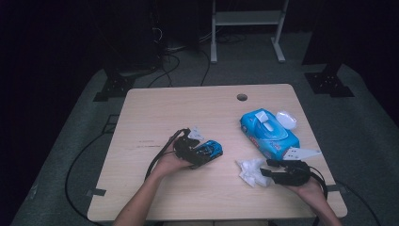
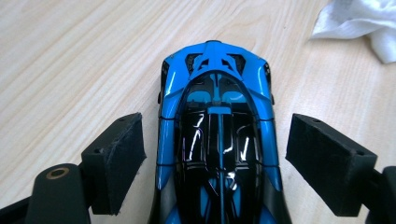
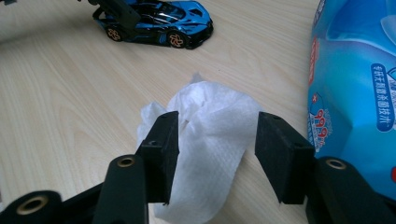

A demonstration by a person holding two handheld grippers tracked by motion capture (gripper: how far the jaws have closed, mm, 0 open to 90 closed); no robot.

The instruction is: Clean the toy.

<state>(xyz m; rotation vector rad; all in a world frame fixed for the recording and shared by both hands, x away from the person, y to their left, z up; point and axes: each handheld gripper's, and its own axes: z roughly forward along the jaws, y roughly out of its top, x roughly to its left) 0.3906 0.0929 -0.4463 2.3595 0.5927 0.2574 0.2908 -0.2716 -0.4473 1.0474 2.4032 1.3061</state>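
The glossy blue-and-black toy sports car (image 2: 217, 140) lies lengthwise between the pads of the left claw (image 2: 215, 161), its long axis running straight away from that claw's camera, towards the crumpled wipe. In the high view the car (image 1: 210, 149) stands on its wheels near the middle of the pale wooden worktop (image 1: 188, 103), lying across it. The left claw (image 1: 200, 153) is spread: both pads stand just clear of the car's sides, a strip of wood showing on each side. The car's near end is cut off by the bottom edge of the left gripper view.

The crumpled white wet wipe (image 3: 205, 140) lies on the worktop between the right claw's (image 3: 217, 158) pads, which are also spread and not pressing it. Which end of the car is the front I cannot tell. Beside the wipe lies a blue soft pack of wipes (image 1: 268, 134) with printed lettering too small to read.
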